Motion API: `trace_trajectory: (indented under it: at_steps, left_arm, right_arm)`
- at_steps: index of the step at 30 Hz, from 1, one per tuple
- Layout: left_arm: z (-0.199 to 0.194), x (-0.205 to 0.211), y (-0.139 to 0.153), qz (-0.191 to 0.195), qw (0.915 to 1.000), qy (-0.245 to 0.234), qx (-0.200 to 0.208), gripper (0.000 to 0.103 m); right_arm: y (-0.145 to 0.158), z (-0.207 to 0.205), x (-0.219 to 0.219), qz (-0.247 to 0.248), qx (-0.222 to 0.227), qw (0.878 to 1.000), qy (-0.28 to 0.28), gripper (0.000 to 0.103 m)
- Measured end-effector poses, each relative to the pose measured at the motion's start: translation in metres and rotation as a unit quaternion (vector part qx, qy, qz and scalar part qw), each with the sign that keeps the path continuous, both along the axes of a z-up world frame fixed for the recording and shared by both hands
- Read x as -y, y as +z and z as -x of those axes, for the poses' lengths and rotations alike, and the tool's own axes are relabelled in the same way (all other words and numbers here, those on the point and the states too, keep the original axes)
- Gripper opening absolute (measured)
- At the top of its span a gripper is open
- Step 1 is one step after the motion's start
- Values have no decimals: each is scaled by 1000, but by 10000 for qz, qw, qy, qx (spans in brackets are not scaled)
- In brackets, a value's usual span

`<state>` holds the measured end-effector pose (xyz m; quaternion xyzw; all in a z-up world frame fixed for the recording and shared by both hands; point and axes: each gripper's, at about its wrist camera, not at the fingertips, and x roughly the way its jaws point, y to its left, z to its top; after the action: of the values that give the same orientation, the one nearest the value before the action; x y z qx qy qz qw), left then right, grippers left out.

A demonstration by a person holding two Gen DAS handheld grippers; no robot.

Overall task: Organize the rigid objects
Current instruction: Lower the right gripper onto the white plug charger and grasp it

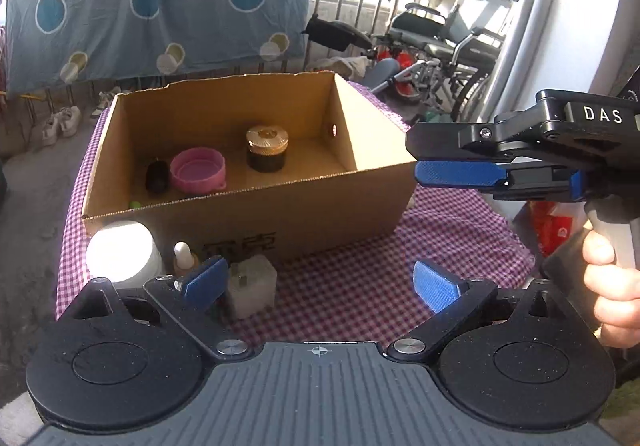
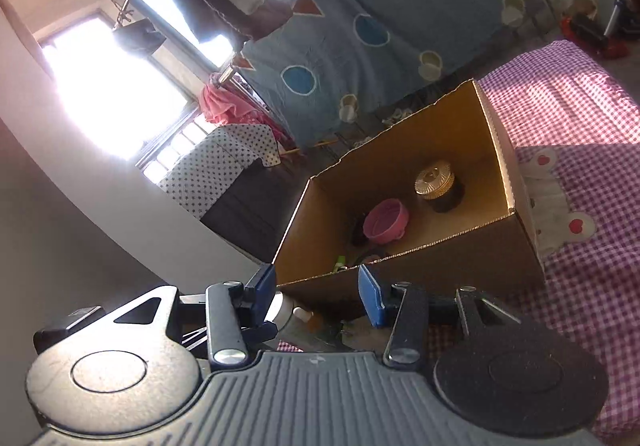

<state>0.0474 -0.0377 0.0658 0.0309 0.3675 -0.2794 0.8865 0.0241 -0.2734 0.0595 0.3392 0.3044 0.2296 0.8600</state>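
An open cardboard box (image 1: 312, 218) stands on the checked table. Inside are a dark jar with a gold lid (image 1: 267, 148), a pink lid (image 1: 197, 169) and a small black bottle (image 1: 157, 176). In front of the box stand a white jar (image 1: 124, 254), a small dropper bottle (image 1: 185, 258) and a frosted white block (image 1: 252, 284). My left gripper (image 1: 320, 284) is open and empty, low in front of the box, its left pad beside the block. My right gripper (image 1: 416, 162) hovers by the box's right corner; in its own view it (image 2: 316, 294) is open and empty. The box (image 2: 420, 266) shows there too.
The table has a pink checked cloth (image 1: 440, 238) with a bear patch (image 2: 556, 206). Behind it hang a blue blanket (image 1: 160, 2) and a railing. A wheelchair (image 1: 452, 42) and clutter stand at the back right. Shoes (image 1: 60, 122) lie on the floor at left.
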Motion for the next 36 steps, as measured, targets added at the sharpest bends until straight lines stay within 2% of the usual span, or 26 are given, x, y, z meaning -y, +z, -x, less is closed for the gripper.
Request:
trace_trajectory:
  at_steps: [5, 11, 14, 16, 19, 25, 29, 36]
  left_arm:
    - [4, 6, -24, -193, 9998, 1, 42, 100]
    - [-5, 10, -57, -367, 9992, 115, 98, 98]
    - [-13, 12, -69, -479, 9985, 187, 165, 92]
    - [-18, 13, -74, -543, 9981, 235, 171, 82]
    - [-19, 9, -84, -578, 9978, 296, 132, 78]
    - [-25, 6, -88, -596, 9974, 383, 132, 77]
    - [-28, 4, -87, -455, 9982, 385, 30, 75]
    - [-24, 20, -88, -361, 9993, 42, 38, 75]
  right_arm:
    - [-32, -11, -15, 2, -544, 9985, 103, 49]
    - [-52, -34, -42, 129, -867, 9958, 272, 46]
    - [-63, -49, -54, 199, -1023, 9940, 328, 44]
    - [-71, -58, -59, 259, -1122, 9927, 362, 43]
    - [-82, -69, -64, 330, -1257, 9906, 434, 37]
    - [-96, -82, -72, 351, -1414, 9879, 537, 34]
    - [-101, -83, -76, 335, -1503, 9864, 570, 33]
    - [-101, -70, -57, 258, -1540, 9873, 296, 33]
